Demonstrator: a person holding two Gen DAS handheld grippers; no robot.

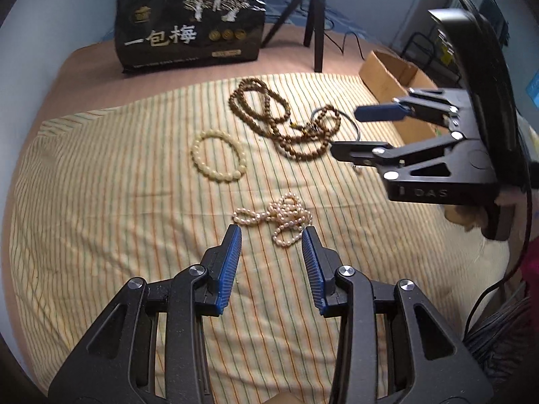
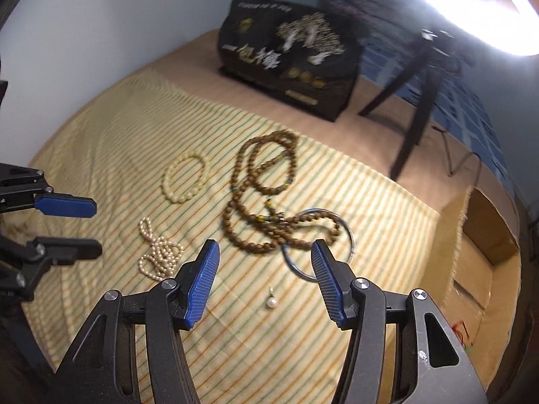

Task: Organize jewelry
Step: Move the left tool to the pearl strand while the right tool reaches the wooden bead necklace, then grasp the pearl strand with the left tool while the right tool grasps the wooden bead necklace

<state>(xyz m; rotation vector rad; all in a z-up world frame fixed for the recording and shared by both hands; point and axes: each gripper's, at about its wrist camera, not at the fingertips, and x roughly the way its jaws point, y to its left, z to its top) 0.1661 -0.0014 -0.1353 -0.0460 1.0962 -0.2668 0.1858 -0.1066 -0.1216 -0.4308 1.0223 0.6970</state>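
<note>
— What lies on the cloth (image 1: pixel 101 202)?

— From the left wrist view: a bracelet (image 1: pixel 218 156) at the middle, a long bead necklace (image 1: pixel 279 118) behind and to its right, a pearl strand (image 1: pixel 283 217) nearest, just ahead of the left tongs (image 1: pixel 271 235). A bangle (image 2: pixel 316 242) lies partly under the necklace's near end.

— And the pendant (image 2: pixel 271 301)?

— From the right wrist view, between the tips of the right tongs (image 2: pixel 264 252), apart from the rest.

— Behind the cloth?

— A bag (image 1: pixel 188 23) stands at the far edge, with a tripod (image 1: pixel 311 17) to its right. A box (image 1: pixel 394 84) sits off the cloth's right edge — the right tongs hang before it.
</note>
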